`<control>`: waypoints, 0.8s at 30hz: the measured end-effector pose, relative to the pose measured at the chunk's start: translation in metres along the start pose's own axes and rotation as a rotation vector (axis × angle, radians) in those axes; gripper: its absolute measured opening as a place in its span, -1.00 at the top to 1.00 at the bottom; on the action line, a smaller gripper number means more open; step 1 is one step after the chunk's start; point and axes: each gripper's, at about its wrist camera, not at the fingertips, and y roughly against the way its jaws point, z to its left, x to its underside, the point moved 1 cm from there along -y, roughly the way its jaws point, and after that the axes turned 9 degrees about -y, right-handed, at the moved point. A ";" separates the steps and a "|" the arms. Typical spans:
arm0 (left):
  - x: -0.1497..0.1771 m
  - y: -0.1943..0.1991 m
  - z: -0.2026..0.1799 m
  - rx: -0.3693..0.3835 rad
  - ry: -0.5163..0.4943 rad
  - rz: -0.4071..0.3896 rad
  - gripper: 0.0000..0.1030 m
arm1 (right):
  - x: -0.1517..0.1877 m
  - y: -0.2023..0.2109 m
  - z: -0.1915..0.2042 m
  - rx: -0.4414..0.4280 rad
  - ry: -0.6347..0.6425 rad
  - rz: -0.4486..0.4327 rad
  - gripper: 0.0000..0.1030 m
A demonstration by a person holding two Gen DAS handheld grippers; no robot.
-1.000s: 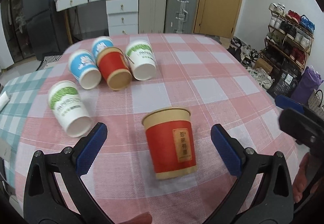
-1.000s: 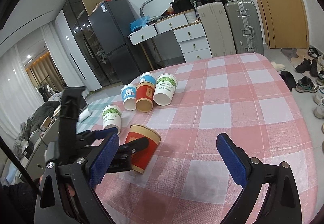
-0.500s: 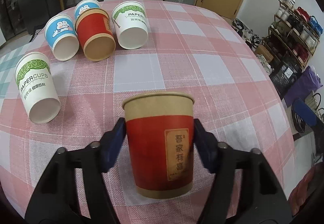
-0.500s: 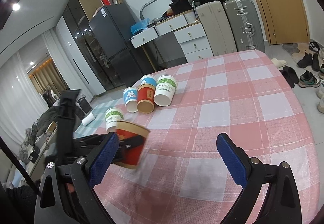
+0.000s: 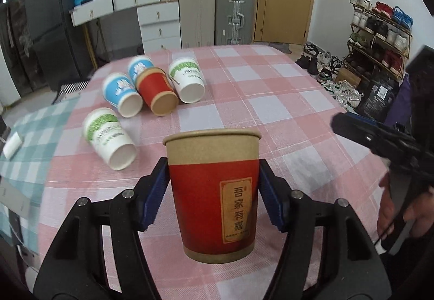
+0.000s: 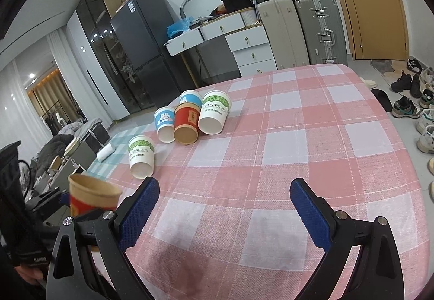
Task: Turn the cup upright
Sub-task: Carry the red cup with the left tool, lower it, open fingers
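My left tool (image 5: 213,191) is clamped on the red cup (image 5: 214,191), which has gone from lying on the desk (image 5: 271,115) to upright and lifted in half a second. Only setting it down remains. My right tool (image 6: 223,210) hangs apart, empty.

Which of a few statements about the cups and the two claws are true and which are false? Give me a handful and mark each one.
1. The left claw is shut on the red cup. True.
2. The held cup has its mouth facing up. True.
3. The right claw grips a blue cup. False: it is open and holds nothing.
4. Five cups lie on their sides on the checked tablecloth. True.
5. The lying red cup rests alone, far from the others. False: it sits between a blue cup and a white and green cup.
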 end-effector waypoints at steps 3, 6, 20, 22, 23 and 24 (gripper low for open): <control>0.015 0.022 0.004 -0.013 -0.018 -0.012 -0.20 | 0.004 -0.008 0.007 0.008 0.019 0.019 -0.92; 0.032 0.036 0.008 -0.009 -0.023 0.001 -0.20 | 0.007 -0.016 0.014 0.016 0.039 0.039 -0.92; 0.068 0.010 0.047 0.032 0.114 0.190 -0.20 | 0.016 -0.027 0.020 0.011 0.083 0.086 -0.92; 0.071 0.000 0.051 0.065 0.146 0.230 -0.20 | 0.016 -0.025 0.020 0.006 0.080 0.082 -0.92; 0.072 -0.005 0.051 0.080 0.157 0.246 -0.20 | 0.016 -0.024 0.019 0.004 0.078 0.080 -0.92; 0.073 -0.009 0.052 0.093 0.166 0.259 -0.20 | 0.015 -0.023 0.018 0.002 0.076 0.079 -0.92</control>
